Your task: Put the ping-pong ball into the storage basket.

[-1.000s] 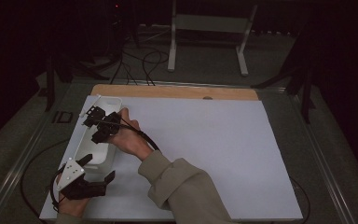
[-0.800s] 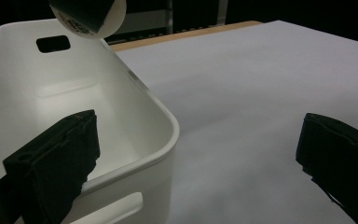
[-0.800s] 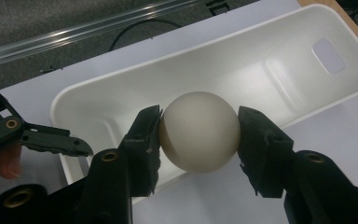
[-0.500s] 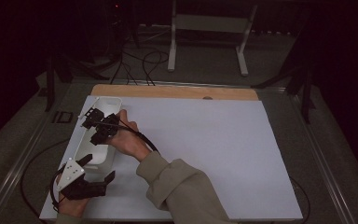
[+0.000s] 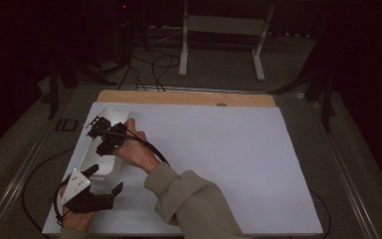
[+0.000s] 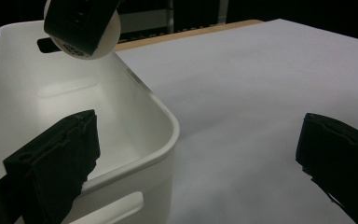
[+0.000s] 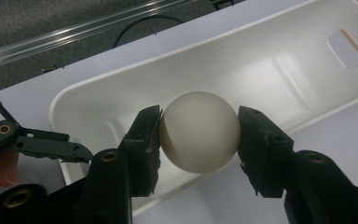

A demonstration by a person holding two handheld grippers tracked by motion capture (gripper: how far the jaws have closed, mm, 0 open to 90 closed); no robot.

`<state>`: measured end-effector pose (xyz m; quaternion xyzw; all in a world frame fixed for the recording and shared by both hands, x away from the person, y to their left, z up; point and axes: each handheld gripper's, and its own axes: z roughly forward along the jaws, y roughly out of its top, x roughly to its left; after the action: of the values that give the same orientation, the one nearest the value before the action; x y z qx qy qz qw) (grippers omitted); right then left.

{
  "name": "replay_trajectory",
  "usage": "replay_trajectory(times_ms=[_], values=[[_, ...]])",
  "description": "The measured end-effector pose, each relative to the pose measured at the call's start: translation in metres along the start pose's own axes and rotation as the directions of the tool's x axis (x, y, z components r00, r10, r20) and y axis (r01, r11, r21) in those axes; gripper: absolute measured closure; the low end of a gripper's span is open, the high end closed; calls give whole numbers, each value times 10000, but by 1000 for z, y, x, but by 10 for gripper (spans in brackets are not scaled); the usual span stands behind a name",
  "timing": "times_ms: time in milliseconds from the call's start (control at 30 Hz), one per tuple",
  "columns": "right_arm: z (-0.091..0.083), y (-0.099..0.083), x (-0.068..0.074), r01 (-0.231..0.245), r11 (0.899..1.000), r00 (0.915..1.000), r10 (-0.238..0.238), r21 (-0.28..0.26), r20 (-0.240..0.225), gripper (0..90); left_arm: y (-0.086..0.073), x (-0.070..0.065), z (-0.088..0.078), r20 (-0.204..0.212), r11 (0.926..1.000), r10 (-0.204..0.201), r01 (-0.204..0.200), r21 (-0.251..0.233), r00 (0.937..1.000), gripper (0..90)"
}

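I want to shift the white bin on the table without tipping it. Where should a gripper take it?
Take the white bin by its near short-end rim, above the handle cutout, coming from the left gripper side: its open jaws already straddle that corner.

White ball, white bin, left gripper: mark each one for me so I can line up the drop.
white ball [image 7: 199, 131], right gripper view, centre of its front face.
white bin [image 5: 115, 107], high view, far rim.
left gripper [image 5: 105, 181], high view, midway between its fingertips.
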<state>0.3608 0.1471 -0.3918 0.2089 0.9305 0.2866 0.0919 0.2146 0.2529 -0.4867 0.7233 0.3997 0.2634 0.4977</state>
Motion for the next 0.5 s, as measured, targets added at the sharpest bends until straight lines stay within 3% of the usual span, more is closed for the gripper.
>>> replay_trajectory(times_ms=[500], values=[[2, 1, 1, -30, 10000, 10000, 30, 27, -71, 499, 0, 0, 0, -10, 10000, 3, -3, 1, 10000, 2]])
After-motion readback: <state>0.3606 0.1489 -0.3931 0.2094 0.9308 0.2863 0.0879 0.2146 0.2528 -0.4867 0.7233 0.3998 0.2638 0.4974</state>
